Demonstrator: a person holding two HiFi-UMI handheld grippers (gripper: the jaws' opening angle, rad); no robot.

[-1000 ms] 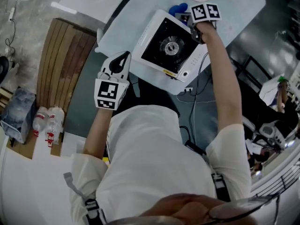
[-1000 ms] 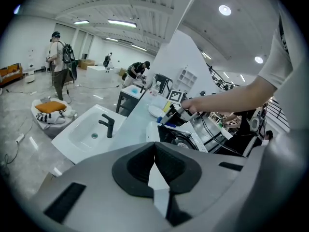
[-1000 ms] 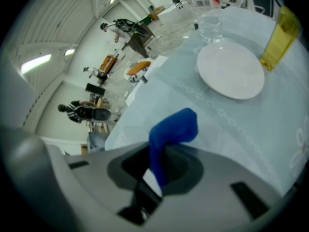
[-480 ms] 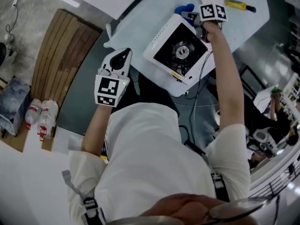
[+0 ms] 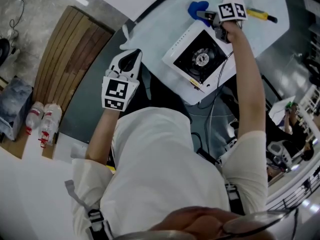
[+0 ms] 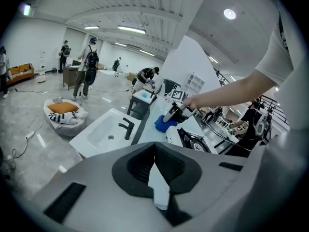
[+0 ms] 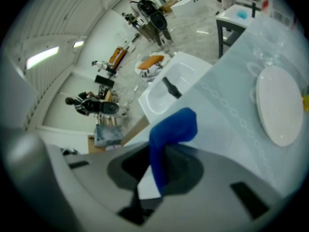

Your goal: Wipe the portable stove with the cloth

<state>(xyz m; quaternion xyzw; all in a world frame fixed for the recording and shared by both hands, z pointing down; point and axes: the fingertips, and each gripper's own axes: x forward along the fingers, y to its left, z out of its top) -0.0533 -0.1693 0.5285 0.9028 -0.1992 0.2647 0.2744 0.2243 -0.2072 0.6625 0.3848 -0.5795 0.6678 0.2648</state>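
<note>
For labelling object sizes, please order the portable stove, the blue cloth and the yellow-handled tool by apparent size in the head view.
1. portable stove, clearly largest.
2. blue cloth.
3. yellow-handled tool.
The last two are close: the tool is longer but thin.

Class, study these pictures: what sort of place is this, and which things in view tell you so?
Probably a big open workshop or lab hall, not a home kitchen: strip lights high overhead, people standing about a wide polished floor, and a portable stove on a worktable.
</note>
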